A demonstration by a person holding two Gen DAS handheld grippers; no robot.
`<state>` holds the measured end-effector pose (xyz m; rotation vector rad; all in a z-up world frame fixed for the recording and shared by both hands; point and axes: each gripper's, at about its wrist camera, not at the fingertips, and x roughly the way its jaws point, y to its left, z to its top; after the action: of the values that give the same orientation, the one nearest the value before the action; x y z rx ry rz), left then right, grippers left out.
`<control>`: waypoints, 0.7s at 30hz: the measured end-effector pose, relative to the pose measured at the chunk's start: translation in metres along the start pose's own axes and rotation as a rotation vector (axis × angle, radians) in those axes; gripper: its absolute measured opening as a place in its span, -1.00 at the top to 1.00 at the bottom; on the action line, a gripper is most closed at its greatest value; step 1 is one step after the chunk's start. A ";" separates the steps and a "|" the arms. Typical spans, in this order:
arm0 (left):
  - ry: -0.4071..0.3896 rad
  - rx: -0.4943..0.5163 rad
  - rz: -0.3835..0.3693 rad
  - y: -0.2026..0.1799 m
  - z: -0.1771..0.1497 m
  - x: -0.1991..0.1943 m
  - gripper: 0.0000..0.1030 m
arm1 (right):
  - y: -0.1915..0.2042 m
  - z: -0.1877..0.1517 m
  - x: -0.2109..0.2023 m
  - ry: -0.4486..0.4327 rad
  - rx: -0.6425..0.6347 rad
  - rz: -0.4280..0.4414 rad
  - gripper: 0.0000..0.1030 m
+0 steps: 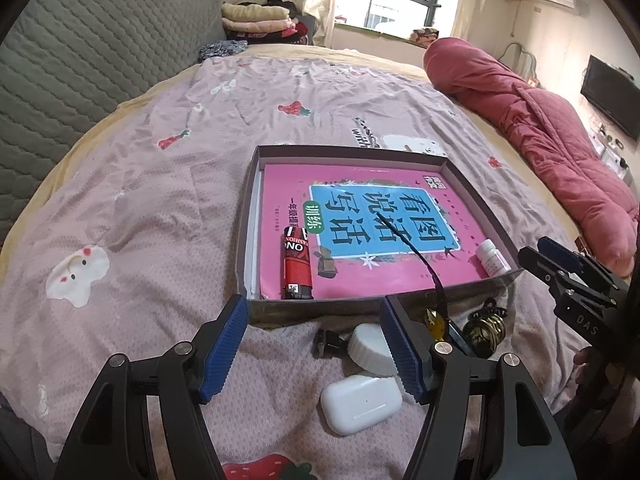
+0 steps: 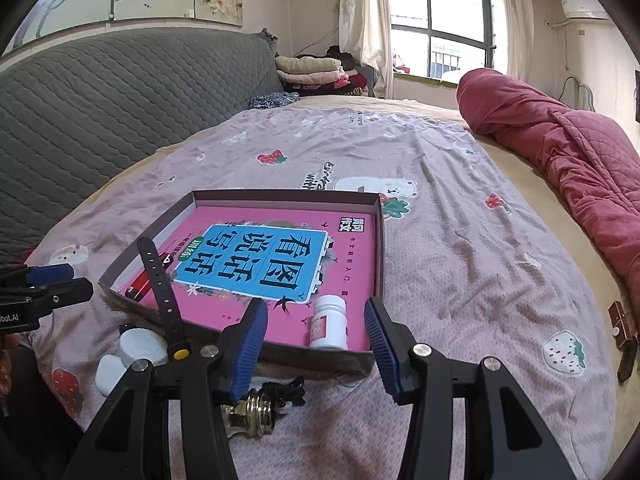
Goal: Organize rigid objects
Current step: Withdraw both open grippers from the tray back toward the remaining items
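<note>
Left wrist view: left tongs (image 1: 314, 346) spread apart and empty above the pink strawberry-print bedsheet (image 1: 152, 208), blue pads (image 1: 224, 352) flanking a white round lidded jar (image 1: 372, 350) and, nearer the camera, a white earbud case (image 1: 360, 402). Small black clip (image 1: 326, 343) just left of the jar. Beyond, a shallow cardboard box lid (image 1: 246, 240) lying on the bed, holding a pink workbook (image 1: 360, 232), a red lighter (image 1: 297, 266) lying on the book's left part, a small white pill bottle (image 1: 493, 258) on its side in the near right corner. Black watch strap (image 1: 416, 250) arching over the box's near wall. Brass-coloured ornament (image 1: 486, 328) beside the box on the sheet. Right tongs (image 1: 560, 260) at the right edge; opening unclear from here.

Right wrist view: right tongs (image 2: 316, 344) parted, empty, framing the upright-looking pill bottle (image 2: 329, 322) in the box (image 2: 380, 248) corner. Workbook (image 2: 260, 264), lighter (image 2: 138, 290) and watch strap (image 2: 162, 292) to the left. Jar (image 2: 142, 346) and earbud case (image 2: 108, 372) outside the box; ornament (image 2: 260, 406) under the near pad. Left tongs (image 2: 52, 282) at the left edge
</note>
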<state>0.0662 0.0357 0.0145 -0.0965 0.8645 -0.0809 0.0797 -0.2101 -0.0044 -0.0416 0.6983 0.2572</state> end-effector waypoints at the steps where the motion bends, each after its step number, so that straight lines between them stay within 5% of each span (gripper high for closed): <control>1: 0.001 0.002 -0.004 0.000 -0.001 -0.001 -0.35 | 0.001 0.000 -0.001 0.002 0.000 0.001 0.03; 21: 0.013 0.051 -0.024 -0.019 -0.015 -0.016 -0.35 | 0.013 -0.018 -0.025 0.037 0.021 0.032 0.03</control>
<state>0.0440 0.0181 0.0192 -0.0583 0.8738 -0.1262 0.0463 -0.2053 -0.0017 -0.0156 0.7387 0.2800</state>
